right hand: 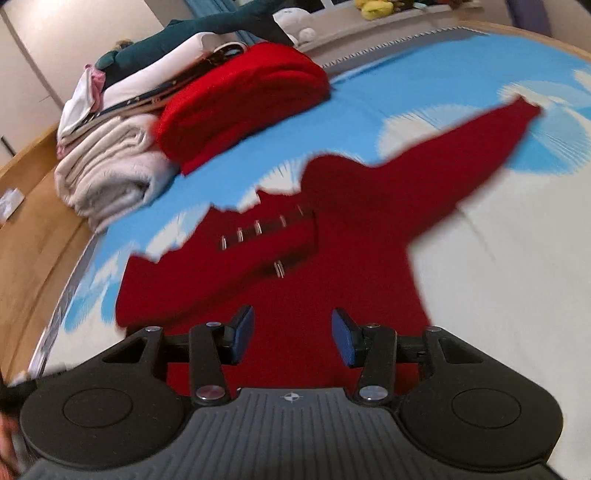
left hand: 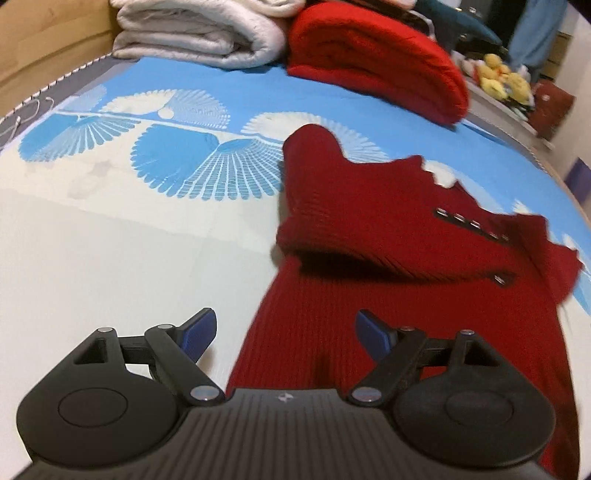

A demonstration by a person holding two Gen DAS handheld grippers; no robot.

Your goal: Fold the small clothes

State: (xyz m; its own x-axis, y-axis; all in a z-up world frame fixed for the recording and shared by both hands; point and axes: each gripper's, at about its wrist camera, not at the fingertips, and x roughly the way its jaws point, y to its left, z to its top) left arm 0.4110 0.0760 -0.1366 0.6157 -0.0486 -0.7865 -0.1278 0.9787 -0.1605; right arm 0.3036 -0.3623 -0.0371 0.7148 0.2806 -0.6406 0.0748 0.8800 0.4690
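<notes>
Nearest in the left wrist view, the left gripper (left hand: pixel 284 334) hangs with its blue-padded fingers (left hand: pixel 197 332) spread wide and nothing between them, poised over the lower edge of a dark red knit sweater (left hand: pixel 369 280) that lies on the bed. The right gripper (right hand: pixel 291 341) is likewise spread apart and empty, its blue pads (right hand: pixel 343 343) above the sweater's ribbed body (right hand: pixel 295 295). The sweater rests flat on a bedspread (left hand: pixel 110 240) that is pale near the grippers and turns bright blue with white fan patterns farther off. In the left view one sleeve (left hand: pixel 314 177) is folded inward across the chest, beside a row of small metal fasteners (left hand: pixel 469 223); in the right view the other sleeve (right hand: pixel 480 147) stretches out straight toward the far right, lying on the sheet. Beyond the sweater, well apart from it, a folded bright red blanket (right hand: pixel 240 99) sits just beside a stack of folded cream quilts (right hand: pixel 110 173), with a dark teal garment (right hand: pixel 207 33) and other cloth heaped on top. A wooden bed frame (right hand: pixel 33 229) borders the mattress, and yellow plush toys (left hand: pixel 506 79) rest on a ledge at the far end.
</notes>
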